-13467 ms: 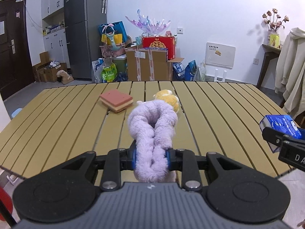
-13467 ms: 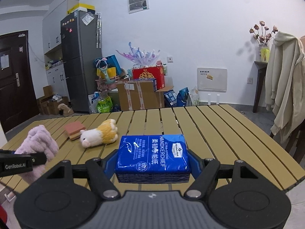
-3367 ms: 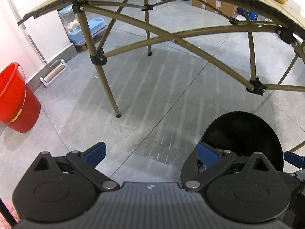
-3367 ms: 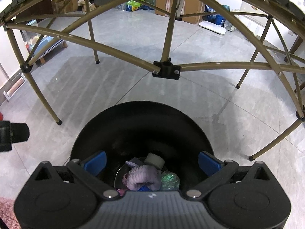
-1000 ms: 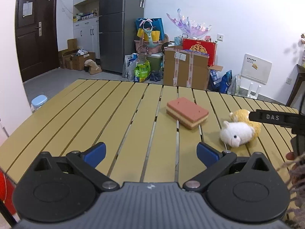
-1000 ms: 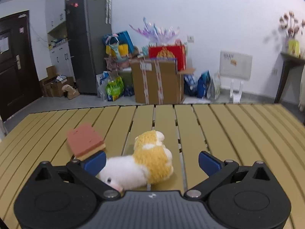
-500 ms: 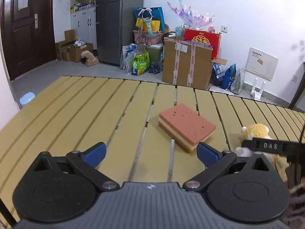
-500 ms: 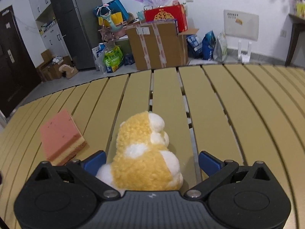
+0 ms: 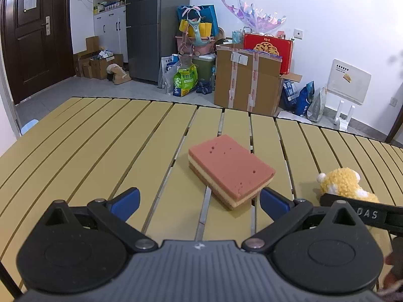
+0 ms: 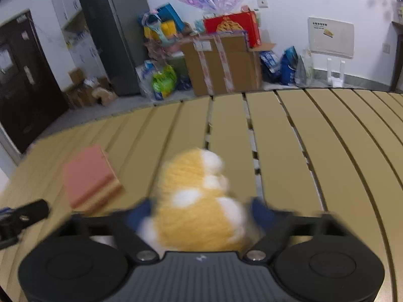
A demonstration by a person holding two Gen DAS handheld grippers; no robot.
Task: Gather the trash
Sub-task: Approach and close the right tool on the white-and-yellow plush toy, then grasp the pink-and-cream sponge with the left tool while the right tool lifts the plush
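Note:
A pink and tan layered sponge (image 9: 230, 170) lies on the yellow slatted table (image 9: 100, 136). My left gripper (image 9: 199, 198) is open, its blue pads level with the sponge's near corner, the right pad close beside it. A yellow and white plush toy (image 10: 199, 201) lies between my right gripper's (image 10: 201, 211) blue pads, which stand close on both sides of it; the view is blurred. The plush also shows in the left wrist view (image 9: 345, 185), with the right gripper's black finger (image 9: 362, 212) in front of it. The sponge shows in the right wrist view (image 10: 88, 176).
Beyond the table's far edge stand a taped cardboard box (image 9: 248, 79), a red gift box (image 9: 268, 50), bags, a grey fridge (image 9: 156, 25) and a dark door (image 9: 32, 32). A white board (image 9: 348, 83) leans on the wall at the right.
Both grippers have moved forward over the table. The left has come up to the sponge. The right gripper's pads have narrowed around the plush toy.

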